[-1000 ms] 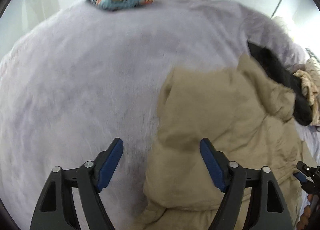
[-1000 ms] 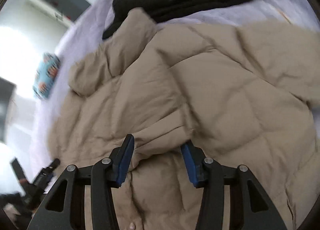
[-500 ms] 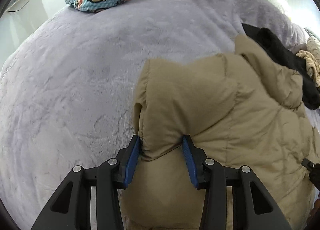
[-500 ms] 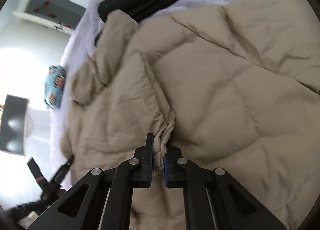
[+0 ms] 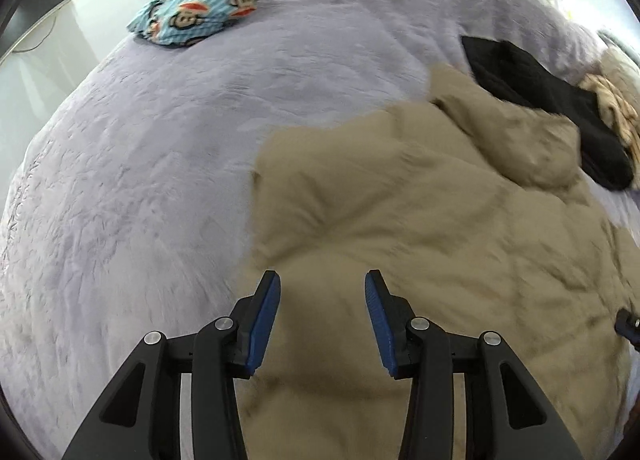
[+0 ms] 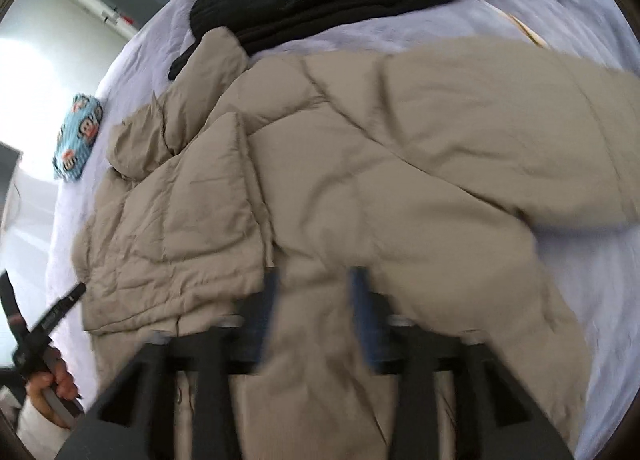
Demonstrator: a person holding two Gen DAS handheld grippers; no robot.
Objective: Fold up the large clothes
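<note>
Presently, one tan quilted jacket (image 5: 420, 219) lay spread on the bed (image 5: 160, 139), covering the near right part of the lavender cover and reaching the near edge. One black garment (image 5: 540, 99) lay just beyond it toward the far right corner, touching the jacket's folded sleeve. One blue monkey-print bundle (image 5: 196, 11) sat well apart, near the far left corner. One cream knitted item (image 5: 612, 107) lay at the right edge, beside the black garment.

Two claws were counted. The left claw (image 5: 322, 320) stood wide open above the jacket's near left portion, blue pads apart, with nothing between them. The right claw (image 6: 316, 324) was blurred by motion; its fingers appeared parted, with jacket fabric showing between them, but whether they gripped that fabric could not be told. In the right wrist view, the person's hand (image 6: 52, 384) showed at the lower left, holding the other tool beside the jacket's left hem.
</note>
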